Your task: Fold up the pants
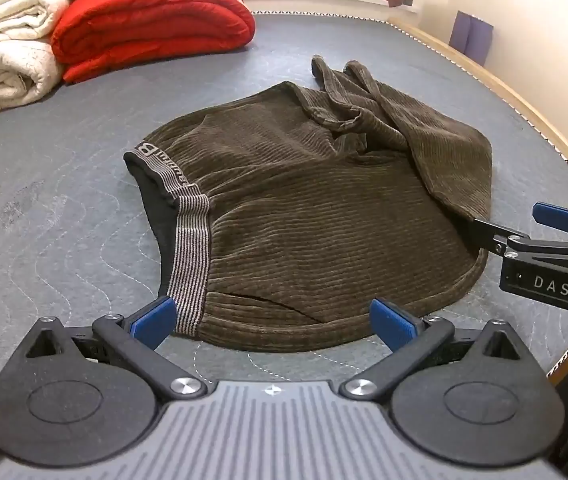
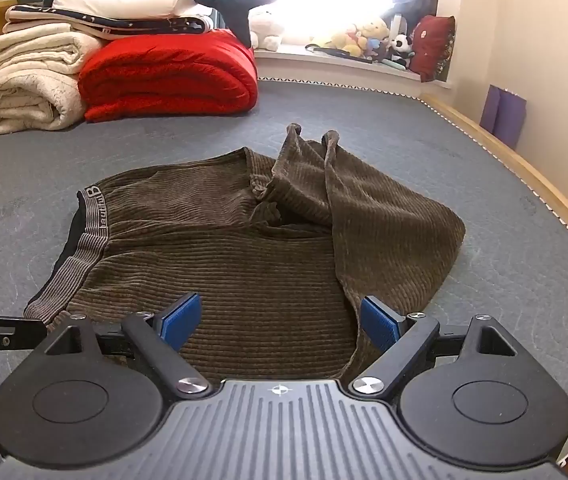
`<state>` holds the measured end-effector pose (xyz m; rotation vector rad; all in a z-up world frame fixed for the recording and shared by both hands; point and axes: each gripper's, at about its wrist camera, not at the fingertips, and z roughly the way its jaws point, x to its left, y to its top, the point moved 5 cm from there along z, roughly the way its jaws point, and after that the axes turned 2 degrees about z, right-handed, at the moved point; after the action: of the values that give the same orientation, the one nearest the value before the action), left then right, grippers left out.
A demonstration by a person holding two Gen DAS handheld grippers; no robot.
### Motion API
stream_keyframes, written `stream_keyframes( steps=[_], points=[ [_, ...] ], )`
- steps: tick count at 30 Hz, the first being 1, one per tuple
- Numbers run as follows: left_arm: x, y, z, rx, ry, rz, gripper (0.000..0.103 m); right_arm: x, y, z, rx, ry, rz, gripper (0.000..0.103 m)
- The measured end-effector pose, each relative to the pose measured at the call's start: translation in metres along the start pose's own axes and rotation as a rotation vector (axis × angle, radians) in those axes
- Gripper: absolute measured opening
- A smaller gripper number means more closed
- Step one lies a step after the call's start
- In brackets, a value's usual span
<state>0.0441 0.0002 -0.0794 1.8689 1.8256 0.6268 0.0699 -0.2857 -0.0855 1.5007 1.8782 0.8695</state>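
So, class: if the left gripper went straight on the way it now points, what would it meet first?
Most likely the brown corduroy pants. The left gripper points down with open jaws at their near folded edge, beside the striped waistband. A strip of grey mattress may lie just before it; depth is unclear.

Your left black gripper with blue pads (image 1: 272, 322) tilts steeply down, jaws spread wide. Your right black blue-padded gripper (image 2: 280, 318) angles down too, jaws apart, nothing pinched.
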Motion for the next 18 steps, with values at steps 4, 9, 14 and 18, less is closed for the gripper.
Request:
stream_keyframes(
  steps=[4,9,14,18],
  points=[
    [-0.001,0.001,0.002,0.002,0.001,0.004,0.103,-0.004,0.001,0.000,-0.005,-0.007,0.011,0.088],
    [-0.003,0.001,0.003,-0.001,-0.005,0.003,0.103,-0.002,0.002,0.000,-0.014,-0.004,0.019,0.088],
    [-0.003,0.001,0.004,0.001,-0.005,0.004,0.103,-0.009,0.001,0.000,-0.013,-0.002,0.018,0.088],
    [-0.004,0.001,0.004,-0.001,-0.010,0.005,0.103,-0.001,0.001,0.001,0.002,-0.006,0.012,0.088]
  ],
)
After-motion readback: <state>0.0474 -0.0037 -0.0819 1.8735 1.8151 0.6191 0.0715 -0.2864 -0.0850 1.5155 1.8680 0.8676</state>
